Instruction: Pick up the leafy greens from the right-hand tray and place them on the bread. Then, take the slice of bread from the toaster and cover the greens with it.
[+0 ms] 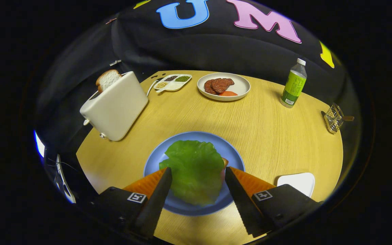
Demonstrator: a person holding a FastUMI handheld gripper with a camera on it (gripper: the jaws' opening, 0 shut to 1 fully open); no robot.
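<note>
In the gripper view, your gripper (196, 185) hangs over the blue plate (231, 153) with its two fingers spread wide, one on each side of the leafy greens (194, 170). The fingers hold nothing; whether their tips touch the leaf's edges you cannot tell from here. The greens lie flat on the plate between the fingers, and a sliver of bread (224, 162) peeks out from under the leaf's right edge, so the leaf looks to be resting on the bread already.

That suggests the first half of your task is done. The white tray (298, 182) just right of the fingers shows bare where you can see it.

What is left is the second half. The slice of bread (107, 80) stands up out of the toaster (116, 109), beyond the fingers to the left and well apart from the plate. You have yet to grip it, lift it out and lay it over the greens.

Farther back sit a plate of meat slices (238, 86), a divided dish (173, 82) and a bottle (294, 84).
</note>
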